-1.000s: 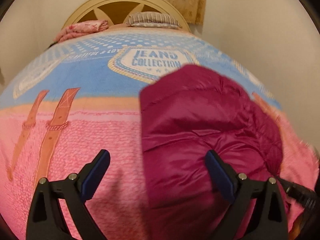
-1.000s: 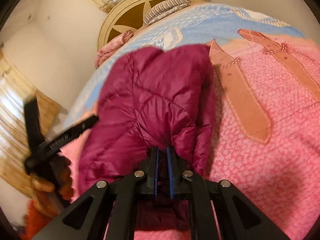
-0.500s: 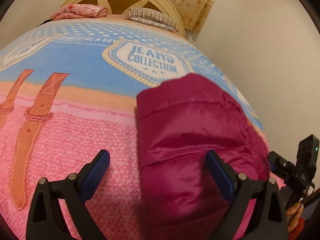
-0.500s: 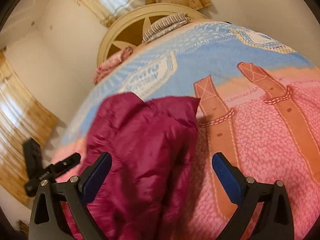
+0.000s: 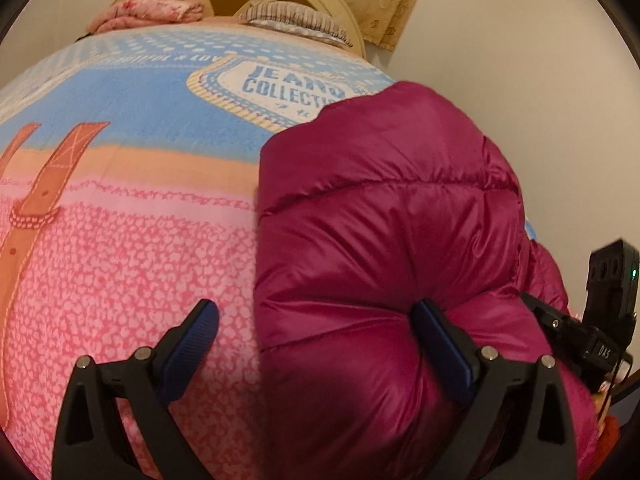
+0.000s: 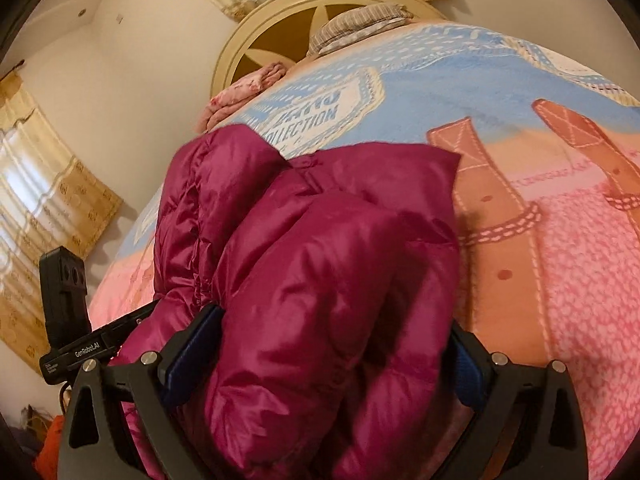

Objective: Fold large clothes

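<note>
A magenta puffer jacket is bunched on the blanket, near the bed's edge. The left gripper is spread wide: one finger over the blanket, the other against the jacket, nothing clamped. The right gripper has just been opened wide; jacket bulges between its fingers, but is not pinched. Pillows are seen by the headboard.
</note>
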A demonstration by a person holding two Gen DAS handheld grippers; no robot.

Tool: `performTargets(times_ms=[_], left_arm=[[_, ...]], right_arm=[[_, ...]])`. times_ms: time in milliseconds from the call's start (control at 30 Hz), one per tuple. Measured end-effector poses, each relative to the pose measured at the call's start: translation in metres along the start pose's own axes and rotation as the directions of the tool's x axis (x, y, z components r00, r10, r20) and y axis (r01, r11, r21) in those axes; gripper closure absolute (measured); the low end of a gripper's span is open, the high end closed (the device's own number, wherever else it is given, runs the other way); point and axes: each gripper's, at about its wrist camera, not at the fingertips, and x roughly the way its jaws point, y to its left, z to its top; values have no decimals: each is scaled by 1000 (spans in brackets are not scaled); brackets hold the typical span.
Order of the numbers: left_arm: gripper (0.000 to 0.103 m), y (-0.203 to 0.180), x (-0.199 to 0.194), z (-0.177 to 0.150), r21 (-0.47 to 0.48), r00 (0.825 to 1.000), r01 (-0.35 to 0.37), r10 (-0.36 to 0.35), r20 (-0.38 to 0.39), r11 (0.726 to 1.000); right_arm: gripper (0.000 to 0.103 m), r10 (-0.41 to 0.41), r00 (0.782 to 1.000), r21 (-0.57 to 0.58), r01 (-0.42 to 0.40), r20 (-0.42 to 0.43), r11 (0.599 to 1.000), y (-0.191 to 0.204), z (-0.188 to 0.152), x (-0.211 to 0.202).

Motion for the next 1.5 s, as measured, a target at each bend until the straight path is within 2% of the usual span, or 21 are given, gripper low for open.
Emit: performTargets(times_ms=[67,167,200,233,267,333,433,533,867,1133,1500], left_arm=[[2,-1,2,1,5,1000,6,-6,-4,1000],[4,-3,5,2,21,1000,5,-5,-3,1000],[13,-5,5,2,33,1000,12,-12,0,999],[30,-7,5,2,45,999,33,-33,1,998],[31,-10,4,1,56,999,43,-43,2,998],[38,-16,2,1,75,1000,13,-13,11,997],[51,-26,-5,-2,95,1000,-27,27,7,995],[56,-37,-21,-9,116,998,-62,62,2,991],[59,-74,-67,-54,153,995,-96,97,-3,984],[59,-111,-85,-65,181,1000,-20,19,7,983],[59,-163,-94,-74,286,999,7,-16,31,958]], right_arm=[[12,10,1000,-29,-11,-25,1000,5,0,5],[13,-22,998,-84,17,-60,996,18,-2,12],[14,-34,997,-100,27,-69,995,21,-2,14],[19,-47,996,-116,38,-77,992,24,-2,16],[24,-45,995,-127,34,-85,991,27,-3,17],[43,-24,995,-117,13,-93,993,28,-5,16],[59,-14,996,-73,7,-87,997,33,-13,9],[67,-15,997,-56,10,-82,998,42,-23,-4],[72,-21,1000,4,21,-2,1000,52,-79,-80],[74,-47,995,37,44,93,998,43,-105,-147],[74,-93,978,64,82,188,995,29,-123,-205]])
